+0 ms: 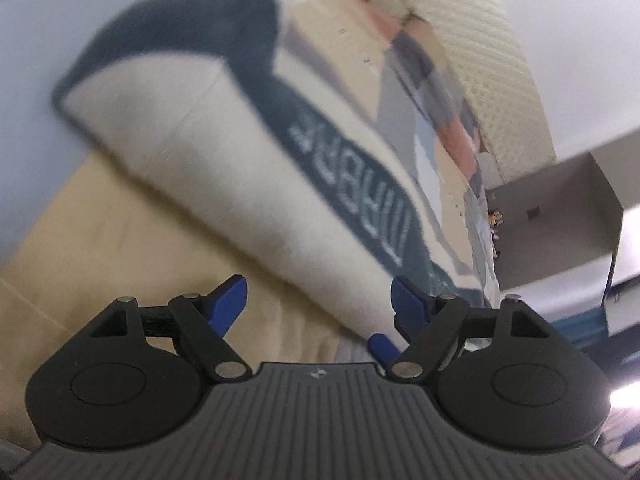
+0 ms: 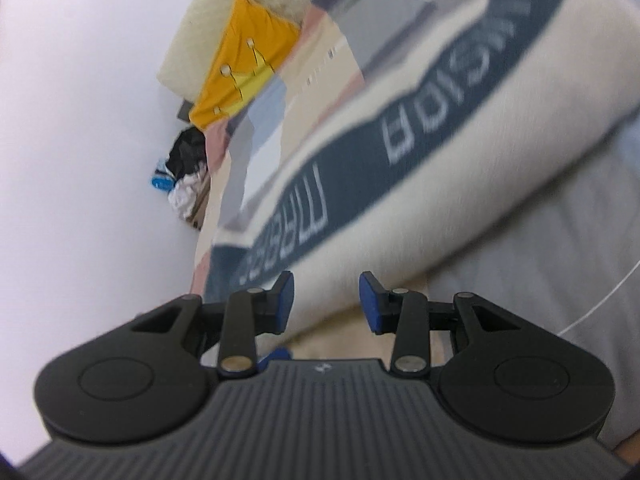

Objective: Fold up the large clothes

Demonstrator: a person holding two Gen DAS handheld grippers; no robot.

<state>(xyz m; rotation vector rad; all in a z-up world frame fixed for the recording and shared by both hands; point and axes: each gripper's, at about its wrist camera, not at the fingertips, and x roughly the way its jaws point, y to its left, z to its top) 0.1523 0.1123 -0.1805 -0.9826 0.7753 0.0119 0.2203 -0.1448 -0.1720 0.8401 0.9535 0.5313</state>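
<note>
Both the left gripper (image 1: 318, 304) and right gripper (image 2: 327, 304) are hovering open and empty, the cream sweater (image 1: 208, 152) lying lengthwise just ahead.

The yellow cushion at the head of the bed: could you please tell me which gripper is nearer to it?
Cannot tell. The yellow cushion lies far beyond both: up-left of the right gripper, top edge, past the folded garment, for the left gripper.
</note>
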